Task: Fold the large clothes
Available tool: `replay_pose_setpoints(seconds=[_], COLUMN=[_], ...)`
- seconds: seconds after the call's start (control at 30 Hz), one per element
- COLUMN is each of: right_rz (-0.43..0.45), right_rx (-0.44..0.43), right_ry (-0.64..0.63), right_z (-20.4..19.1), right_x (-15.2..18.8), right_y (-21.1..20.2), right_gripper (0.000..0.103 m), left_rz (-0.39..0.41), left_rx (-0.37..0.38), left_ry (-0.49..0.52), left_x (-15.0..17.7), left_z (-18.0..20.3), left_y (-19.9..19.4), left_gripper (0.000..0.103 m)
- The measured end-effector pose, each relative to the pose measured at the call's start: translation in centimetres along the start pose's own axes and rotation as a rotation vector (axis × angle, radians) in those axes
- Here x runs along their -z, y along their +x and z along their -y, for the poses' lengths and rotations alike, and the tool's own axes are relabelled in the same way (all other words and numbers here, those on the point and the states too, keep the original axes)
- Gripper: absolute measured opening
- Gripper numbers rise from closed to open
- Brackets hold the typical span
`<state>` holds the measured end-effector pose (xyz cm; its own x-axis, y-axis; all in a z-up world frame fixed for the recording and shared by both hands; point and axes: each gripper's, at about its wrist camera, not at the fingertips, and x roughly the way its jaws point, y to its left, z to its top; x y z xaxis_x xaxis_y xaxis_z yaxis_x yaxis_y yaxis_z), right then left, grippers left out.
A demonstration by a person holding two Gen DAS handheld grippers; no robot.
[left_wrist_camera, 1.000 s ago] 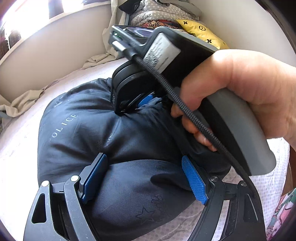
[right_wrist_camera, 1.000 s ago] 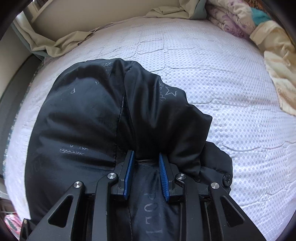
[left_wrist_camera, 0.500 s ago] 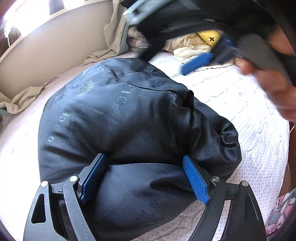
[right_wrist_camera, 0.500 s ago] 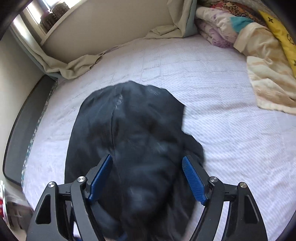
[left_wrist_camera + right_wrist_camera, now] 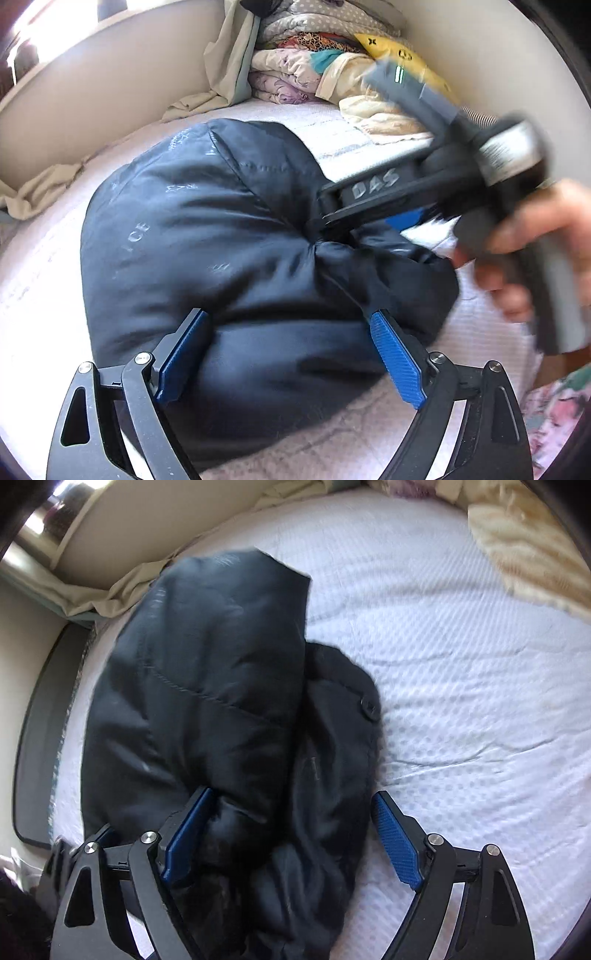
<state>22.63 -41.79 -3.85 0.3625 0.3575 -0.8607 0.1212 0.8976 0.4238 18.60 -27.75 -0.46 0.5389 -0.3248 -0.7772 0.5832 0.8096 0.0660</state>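
A dark navy padded jacket (image 5: 207,236) with pale lettering lies bunched on the white bed; it also shows in the right wrist view (image 5: 207,686). My left gripper (image 5: 291,354) is open, its blue pads on either side of the jacket's near bulge. My right gripper (image 5: 291,838) is open over the jacket's near end, pressing into the fabric. In the left wrist view the right gripper's body (image 5: 424,192), held by a hand (image 5: 535,243), pushes into the jacket's right side, blurred by motion.
The white dotted bedcover (image 5: 461,657) stretches to the right. A stack of folded bedding and a yellow pillow (image 5: 332,55) sits at the far corner. A beige sheet (image 5: 48,184) is crumpled along the wall. A dark bed edge (image 5: 33,738) runs on the left.
The right gripper let go of the jacket and opened, lifted away, then came back down onto the jacket's right side. The left gripper stayed open around the near bulge.
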Motion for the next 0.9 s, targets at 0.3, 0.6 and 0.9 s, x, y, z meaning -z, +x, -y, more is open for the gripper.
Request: replay_pose_setpoints(seconds=[0.3,0.6,0.9], right_rz=[0.005,-0.031,-0.054], right_rx=[-0.065,-0.263,-0.342], right_ry=[0.069,0.137,0.137], right_z=[1.4,3.5,2.8], right_x=[0.2,0.9,0.0], right_y=[0.4,1.3,2.7], right_gripper=[0.087,0.087,0.084], left_rz=[0.028,-0.113,-0.107], left_rx=[0.117,0.367,0.496], left_ry=[-0.328,-0.645,-0.749], left_x=[1.2,2.9,4.2], left_z=[-10.7,-18.5,-19.9], left_y=[-3.0,2.6,5.3], left_gripper=[0.096,0.097,0.103])
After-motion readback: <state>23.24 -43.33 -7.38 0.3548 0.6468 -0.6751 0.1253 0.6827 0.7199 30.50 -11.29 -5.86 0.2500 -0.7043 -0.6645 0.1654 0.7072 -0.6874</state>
